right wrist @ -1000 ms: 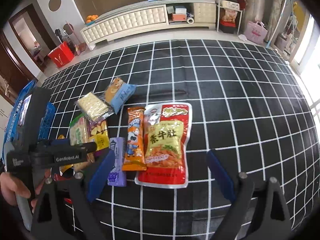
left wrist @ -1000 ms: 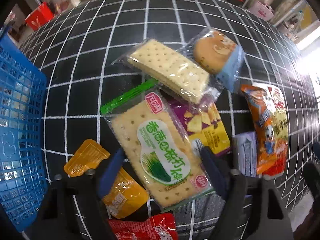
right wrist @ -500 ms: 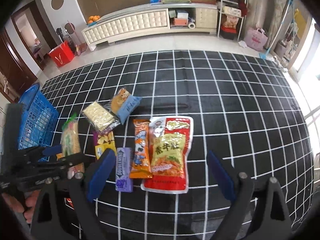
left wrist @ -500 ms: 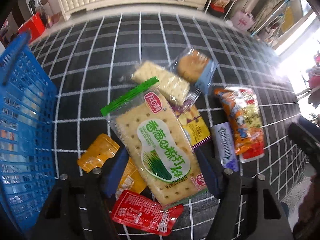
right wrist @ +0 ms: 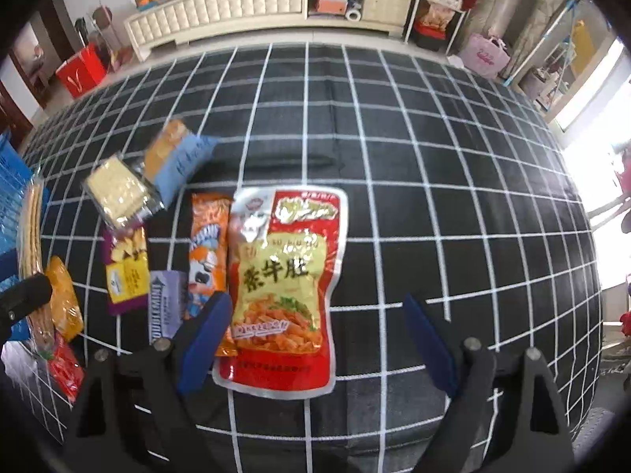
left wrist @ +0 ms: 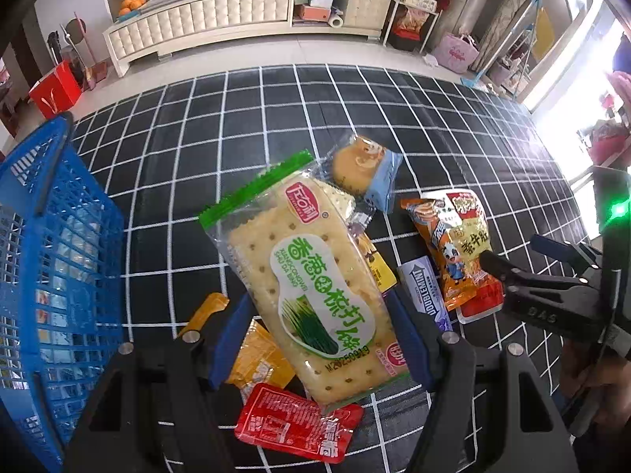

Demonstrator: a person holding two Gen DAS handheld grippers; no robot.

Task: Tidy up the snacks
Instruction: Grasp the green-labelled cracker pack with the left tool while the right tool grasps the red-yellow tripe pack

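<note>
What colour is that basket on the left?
Blue plastic lattice basket, clearest in the left wrist view.

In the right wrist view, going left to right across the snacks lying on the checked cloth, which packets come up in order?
Orange-yellow packet → purple chip packet → pale purple gum pack → orange cartoon packet → big red-and-yellow pouch. The cracker pack and blue-ended bun packet lie farther back and overlap that row, so I leave them out.

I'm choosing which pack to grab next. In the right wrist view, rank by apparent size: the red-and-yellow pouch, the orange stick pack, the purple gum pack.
1. Red-and-yellow pouch, clearly largest.
2. Orange stick pack.
3. Purple gum pack, partly hidden by the right gripper, so only roughly ranked.
</note>
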